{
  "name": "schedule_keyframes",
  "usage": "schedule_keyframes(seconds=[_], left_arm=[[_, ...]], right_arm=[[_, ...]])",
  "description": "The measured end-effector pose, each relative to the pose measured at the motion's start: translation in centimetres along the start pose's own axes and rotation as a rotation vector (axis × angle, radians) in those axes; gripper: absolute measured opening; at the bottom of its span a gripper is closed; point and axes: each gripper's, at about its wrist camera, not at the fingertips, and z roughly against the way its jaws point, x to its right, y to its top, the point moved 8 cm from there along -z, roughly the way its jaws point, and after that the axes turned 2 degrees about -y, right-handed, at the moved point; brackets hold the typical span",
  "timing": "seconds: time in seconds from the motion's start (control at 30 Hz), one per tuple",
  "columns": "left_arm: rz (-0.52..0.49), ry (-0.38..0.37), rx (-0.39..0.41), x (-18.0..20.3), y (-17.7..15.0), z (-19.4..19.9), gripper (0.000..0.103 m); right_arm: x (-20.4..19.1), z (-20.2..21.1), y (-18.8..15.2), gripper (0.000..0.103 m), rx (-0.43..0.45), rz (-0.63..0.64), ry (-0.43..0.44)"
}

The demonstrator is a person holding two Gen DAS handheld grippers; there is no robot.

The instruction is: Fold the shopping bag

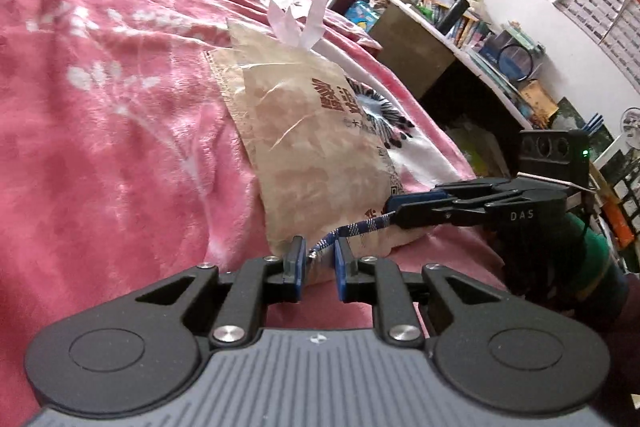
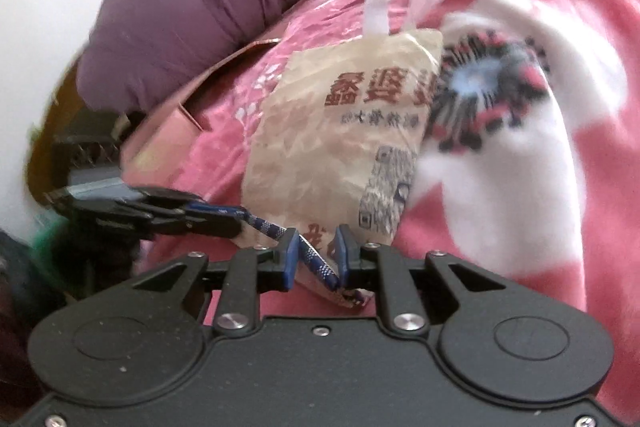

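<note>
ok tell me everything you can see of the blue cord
The blue cord is a short braided rope, navy flecked with white, with a frayed end. It runs taut between both tools: the left tool pinches one end, the right tool the other. It hangs just over the near edge of the beige shopping bag.

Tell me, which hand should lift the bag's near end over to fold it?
Probably the right. The right gripper is shut on the blue cord, with a near corner of the bag seemingly between its jaws too. The left gripper pinches only cord.
</note>
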Motion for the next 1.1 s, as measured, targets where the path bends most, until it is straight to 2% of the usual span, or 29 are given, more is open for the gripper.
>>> schedule_keyframes(seconds=[0.23, 0.33, 0.37, 0.4, 0.43, 0.57, 0.7, 0.8, 0.9, 1.1], left_arm=[[-0.033, 0.023, -0.010, 0.2, 0.3, 0.7, 0.016], [-0.110, 0.132, 0.046, 0.8, 1.6, 2.3, 0.016], [-0.159, 0.179, 0.098, 1.4, 2.4, 3.2, 0.016], [-0.195, 0.205, 0.144, 2.0, 3.1, 3.9, 0.016], [-0.219, 0.202, 0.150, 2.7, 3.3, 3.7, 0.016], [-0.349, 0.193, 0.123, 5.6, 2.9, 0.9, 0.016], [-0.466, 0.275, 0.016, 6.4, 1.0, -3.1, 0.015], [-0.490, 0.318, -0.004, 6.5, 0.4, -3.5, 0.015], [-0.501, 0.315, -0.009, 6.5, 0.1, -3.4, 0.015], [-0.510, 0.307, 0.001, 6.6, -0.1, -3.4, 0.015]], right_arm=[[-0.1, -0.4, 0.1, 0.014, -0.019, 0.062, -0.015], [-0.3, -0.6, 0.2, 0.014, -0.027, 0.090, -0.020], [-0.3, -0.7, 0.2, 0.014, -0.030, 0.099, -0.021], [-0.5, -0.9, 0.2, 0.014, -0.033, 0.107, -0.021], [-0.5, -0.9, 0.2, 0.014, -0.035, 0.113, -0.022], [-0.2, -0.8, 0.2, 0.014, -0.038, 0.123, -0.009], [-0.4, -0.8, 0.1, 0.014, -0.043, 0.143, -0.017], [-0.5, -0.8, 0.0, 0.014, -0.045, 0.162, -0.023], [-0.4, -0.3, 0.0, 0.013, -0.029, 0.148, -0.011], [0.4, 1.8, -0.7, 0.013, 0.023, 0.093, -0.058]])
